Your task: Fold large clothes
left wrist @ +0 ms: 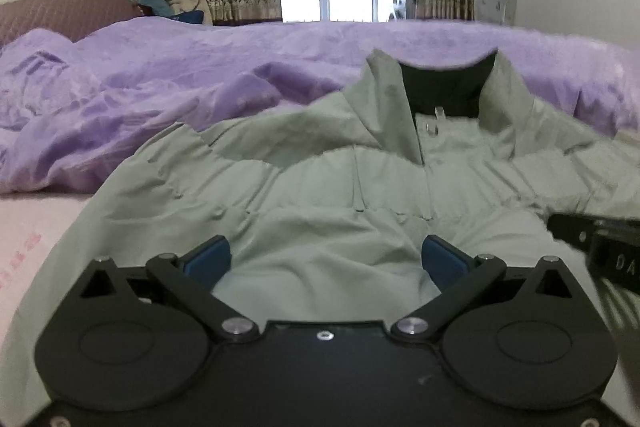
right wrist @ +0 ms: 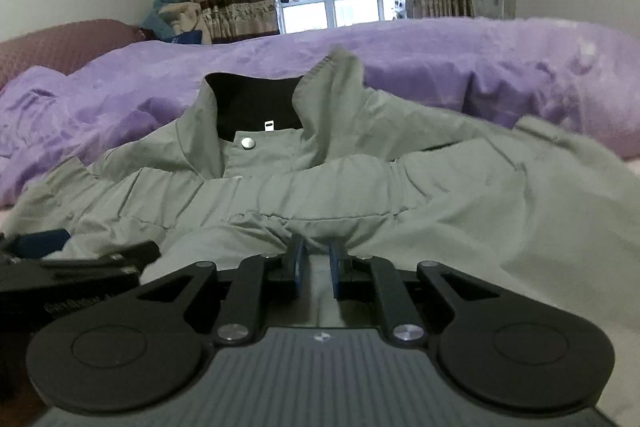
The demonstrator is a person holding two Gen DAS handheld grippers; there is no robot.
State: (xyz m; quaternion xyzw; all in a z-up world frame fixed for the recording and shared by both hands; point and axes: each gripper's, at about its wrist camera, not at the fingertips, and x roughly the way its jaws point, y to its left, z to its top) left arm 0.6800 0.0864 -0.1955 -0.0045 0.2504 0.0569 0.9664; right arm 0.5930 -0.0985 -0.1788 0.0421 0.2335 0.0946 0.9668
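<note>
Pinching a fold of the pale grey-green padded jacket [right wrist: 360, 187], my right gripper [right wrist: 316, 263] clamps it; my left gripper [left wrist: 326, 259] gapes at nine o'clock.

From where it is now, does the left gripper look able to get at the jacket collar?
Probably yes. The left gripper is open over the jacket, and only flat fabric lies between it and the collar; nothing blocks the way forward.

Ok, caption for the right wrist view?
Right gripper pinches the hem of a grey-green jacket spread on a bed with a purple blanket.
</note>
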